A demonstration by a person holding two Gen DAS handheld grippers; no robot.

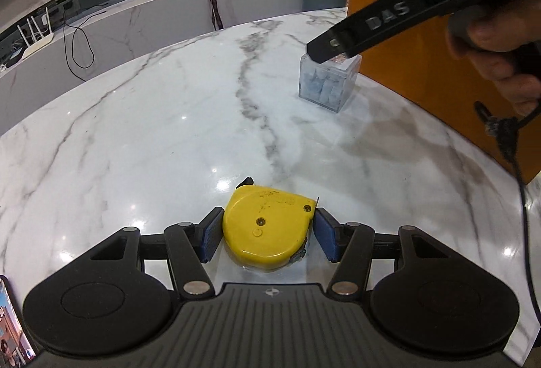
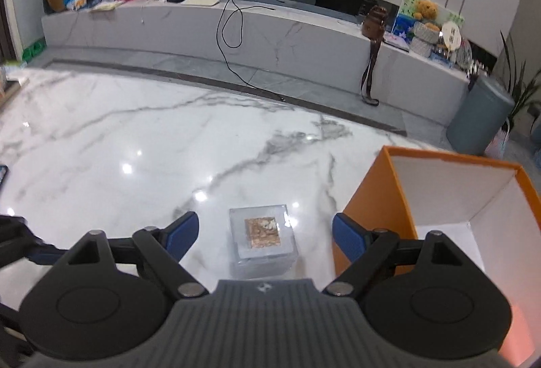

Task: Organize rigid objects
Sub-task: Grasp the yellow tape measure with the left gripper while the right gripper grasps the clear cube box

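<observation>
A yellow tape measure (image 1: 267,226) lies flat on the marble table (image 1: 152,138). My left gripper (image 1: 269,234) has its blue pads on both sides of it; the left pad touches it and the right pad stands close beside it. A clear plastic cube box (image 2: 262,237) with a brown square on top stands on the table; it also shows in the left wrist view (image 1: 326,82). My right gripper (image 2: 265,237) is open wide and hovers above the cube, which lies between the pads. In the left wrist view the right gripper (image 1: 333,46) is over the cube.
An open orange box (image 2: 449,199) with a white inside stands on the table just right of the cube; it also shows in the left wrist view (image 1: 422,63). A phone (image 1: 13,324) lies at the table's left edge. A low marble shelf (image 2: 236,26) with clutter runs beyond the table.
</observation>
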